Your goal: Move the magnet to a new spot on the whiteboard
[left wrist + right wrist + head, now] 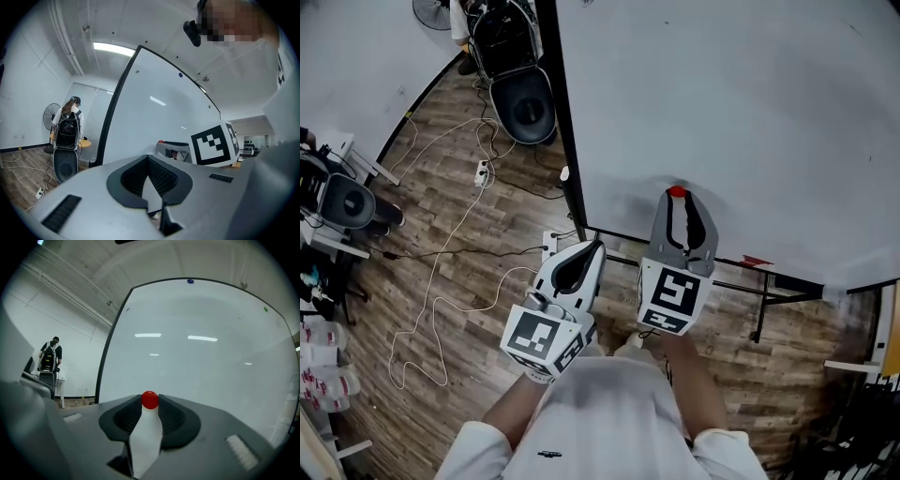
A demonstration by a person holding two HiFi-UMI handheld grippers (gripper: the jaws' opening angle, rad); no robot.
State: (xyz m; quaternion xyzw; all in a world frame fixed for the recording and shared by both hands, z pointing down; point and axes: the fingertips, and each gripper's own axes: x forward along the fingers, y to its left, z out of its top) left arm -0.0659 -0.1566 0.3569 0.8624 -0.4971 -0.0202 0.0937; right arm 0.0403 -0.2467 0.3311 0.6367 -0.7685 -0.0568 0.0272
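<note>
A small round red magnet (677,192) (150,400) sits against the lower part of the big whiteboard (722,103) (201,343). My right gripper (678,199) (150,402) points level at the board, and its two tips touch the magnet on both sides, shut on it. My left gripper (592,247) (149,157) hangs lower and to the left, off the board's left edge, its tips together and nothing between them. In the left gripper view the right gripper's marker cube (213,143) shows beside the board, with the magnet (161,140) a red speck at its tip.
The board's black frame and stand legs (759,309) are below the grippers. White cables (441,281) and a power strip (481,172) lie on the wood floor at left. A black chair (523,103) and a person with a backpack (68,126) (48,357) stand beyond the board's left edge.
</note>
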